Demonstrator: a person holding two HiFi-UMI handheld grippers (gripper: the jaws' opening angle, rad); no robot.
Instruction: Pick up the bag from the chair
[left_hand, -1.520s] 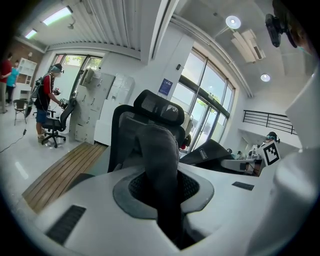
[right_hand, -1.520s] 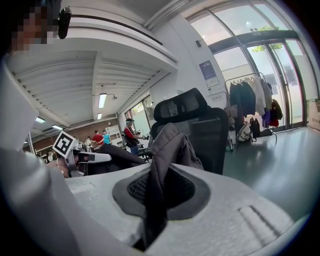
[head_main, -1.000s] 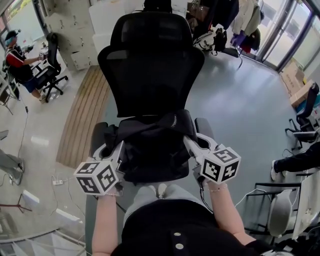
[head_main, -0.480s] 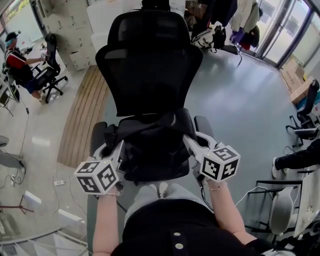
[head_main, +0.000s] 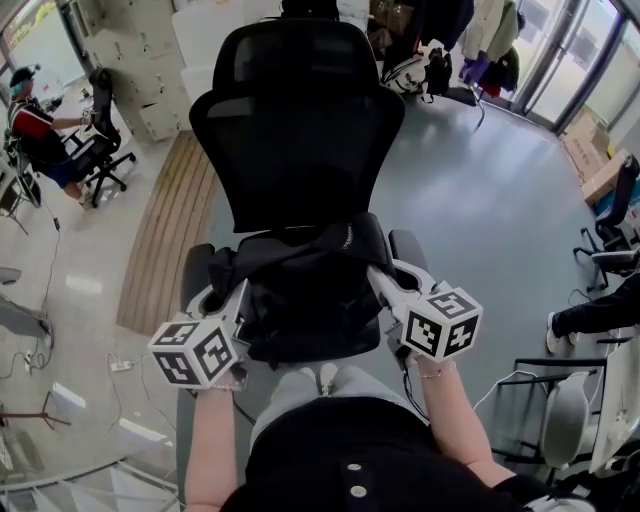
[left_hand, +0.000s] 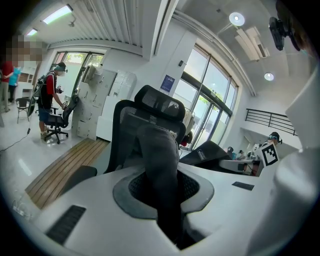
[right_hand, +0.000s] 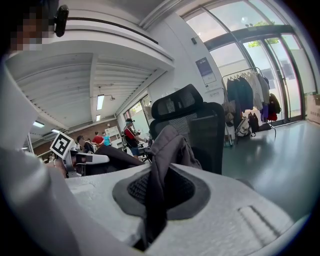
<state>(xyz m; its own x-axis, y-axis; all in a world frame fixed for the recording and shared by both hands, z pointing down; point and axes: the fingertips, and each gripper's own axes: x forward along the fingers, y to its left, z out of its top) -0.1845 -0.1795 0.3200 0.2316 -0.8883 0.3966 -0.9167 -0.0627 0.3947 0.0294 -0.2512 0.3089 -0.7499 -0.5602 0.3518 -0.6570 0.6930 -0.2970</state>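
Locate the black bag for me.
The black bag lies mid head view on the office chair seat, with the left gripper and right gripper clamped on its sides.

Grey floor (head_main: 480, 200), wooden strip (head_main: 165, 230), glass doors (head_main: 585, 55)

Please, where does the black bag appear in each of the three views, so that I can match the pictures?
Head view: the black bag is at centre, lying on the office chair.
Left gripper view: a dark fold of the bag at centre, pinched between the jaws.
Right gripper view: a dark fold of the bag at centre, pinched between the jaws.
Shared landmark: the chair's black backrest, behind the bag everywhere.
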